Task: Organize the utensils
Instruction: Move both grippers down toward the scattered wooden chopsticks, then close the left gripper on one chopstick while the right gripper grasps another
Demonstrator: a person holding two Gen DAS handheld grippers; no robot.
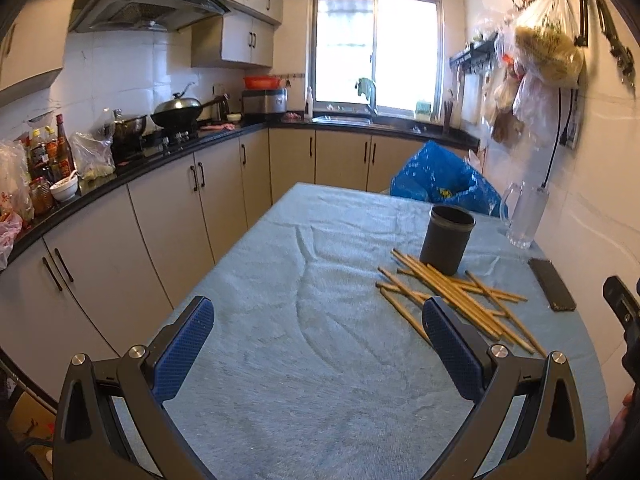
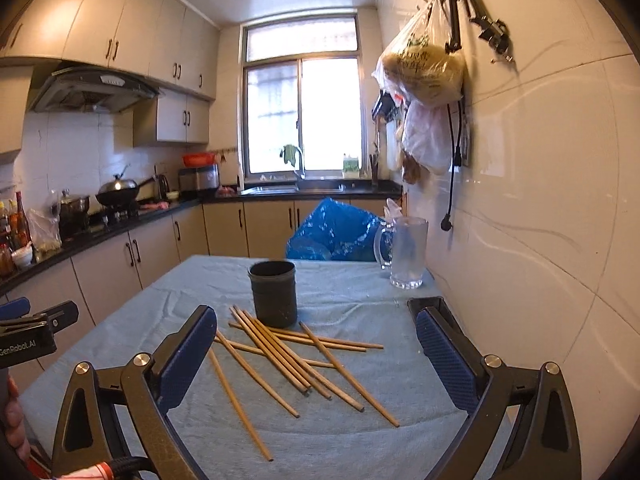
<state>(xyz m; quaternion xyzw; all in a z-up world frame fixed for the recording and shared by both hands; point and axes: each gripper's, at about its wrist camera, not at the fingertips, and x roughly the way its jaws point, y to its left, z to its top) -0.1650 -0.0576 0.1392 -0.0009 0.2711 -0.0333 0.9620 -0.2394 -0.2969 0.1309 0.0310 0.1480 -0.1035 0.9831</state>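
Both my left gripper [image 1: 318, 332] and right gripper [image 2: 316, 340] have jaws wide, holding nothing. The chopsticks [image 2: 294, 354] lie crisscrossed on the table [image 2: 352, 436] just before the black holder [image 2: 273, 293]. Crossed sticks could roll or scatter if I pinch several.

The left gripper [image 1: 318, 344] and right gripper [image 2: 316, 354] look alike: black angular arms carry blue, dimple-textured pads [image 2: 186, 360] on the inner faces of the jaws, with round silver screws [image 2: 142, 359] behind each pad. White "GenRobot.AI" lettering marks the left one's black body. A black cable with red-and-white wrap lies below the right one's left jaw.
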